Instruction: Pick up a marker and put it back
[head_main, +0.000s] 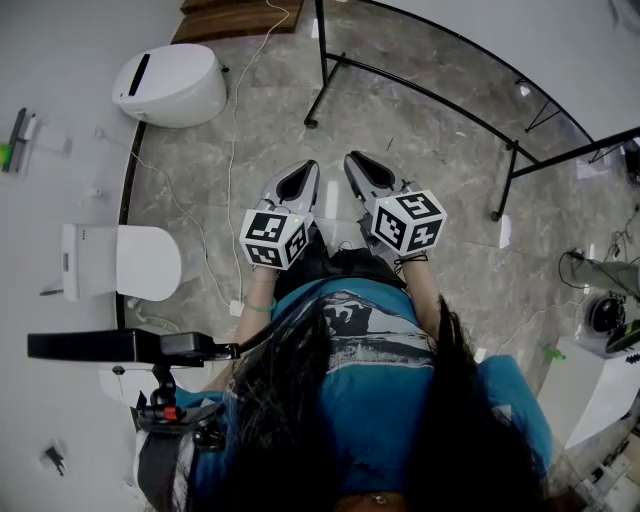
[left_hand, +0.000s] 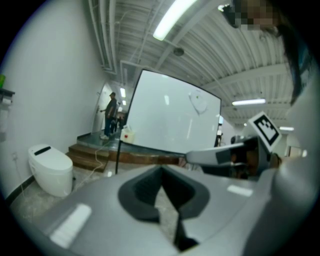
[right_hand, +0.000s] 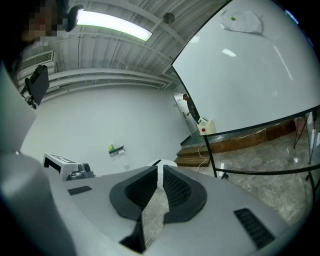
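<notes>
Floor: grey-beige marbled stone floor (head_main: 450, 180), glossy, with light glinting off it.
Far toilet: there's the far toilet (head_main: 170, 85), white, lid down, standing at upper left by the white wall.
Near toilet: the near toilet (head_main: 130, 262), also white, sits lower on the left, so that's 2 along the wall.
Cable: thin white cable (head_main: 232, 140) snaking down the floor from the wooden step (head_main: 235, 18) at the top edge.
Stand: black metal stand (head_main: 420, 95), feet on the stone, right of the cable.
Right side: small green thing (head_main: 553, 352) on the floor, too small to tell.
</notes>
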